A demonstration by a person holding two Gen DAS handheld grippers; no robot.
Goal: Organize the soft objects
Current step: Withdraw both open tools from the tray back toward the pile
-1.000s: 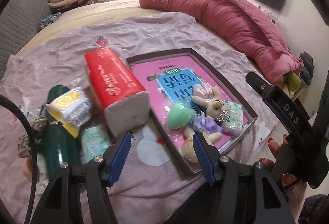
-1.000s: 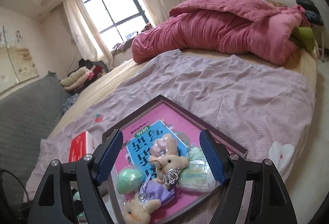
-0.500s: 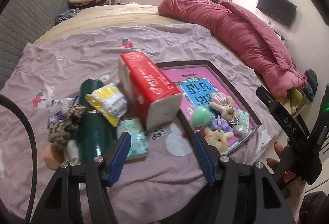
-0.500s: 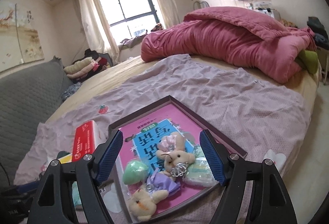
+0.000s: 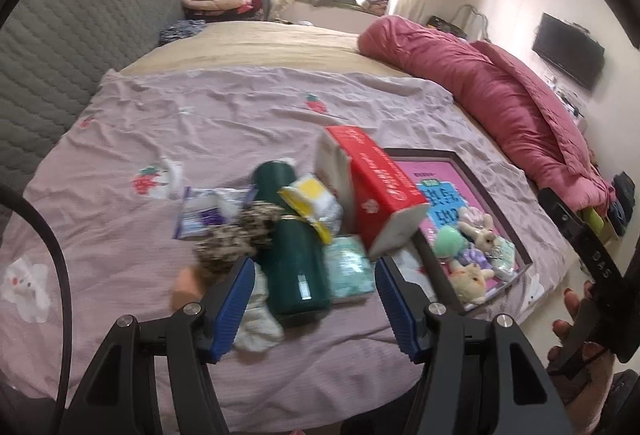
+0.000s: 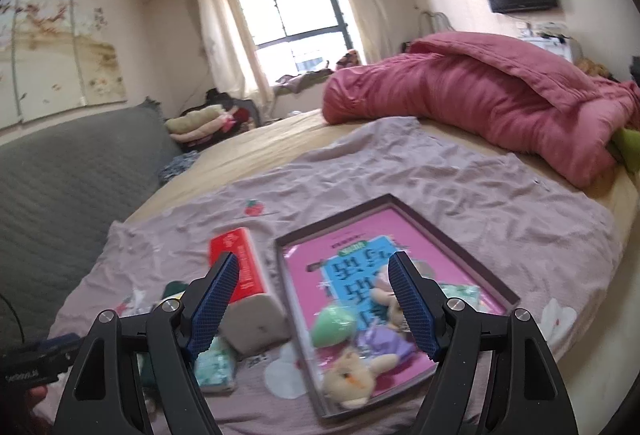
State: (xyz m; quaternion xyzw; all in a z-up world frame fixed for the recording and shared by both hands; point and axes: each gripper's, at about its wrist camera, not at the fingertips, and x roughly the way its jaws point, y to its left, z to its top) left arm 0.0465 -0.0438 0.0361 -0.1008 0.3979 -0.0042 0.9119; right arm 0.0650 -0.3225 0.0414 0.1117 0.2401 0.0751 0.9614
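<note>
A dark-rimmed tray (image 5: 496, 207) (image 6: 460, 235) with a pink book holds a green sponge (image 6: 334, 325), a purple pouch (image 6: 384, 341), small plush toys (image 6: 352, 379) (image 5: 478, 231) and a tissue pack. Left of it lie a red tissue box (image 5: 372, 183) (image 6: 240, 271), a dark green bottle (image 5: 292, 255), a yellow pack (image 5: 312, 203), a mint tissue pack (image 5: 348, 269) (image 6: 214, 363), a leopard scrunchie (image 5: 236, 235) and a white cloth (image 5: 256, 327). My left gripper (image 5: 314, 305) is open and empty above the bottle. My right gripper (image 6: 314, 309) is open and empty above the tray's left edge.
Everything lies on a lilac sheet (image 5: 224, 115) over a bed. A pink duvet (image 5: 500, 87) (image 6: 480, 91) is heaped at the far right. A grey quilted headboard (image 5: 60, 47) runs along the left. The bed's near edge is just below the grippers.
Both views have swung left and pulled back. The left gripper now faces the bottle and clutter pile instead of the tray. Both grippers stayed open and empty.
</note>
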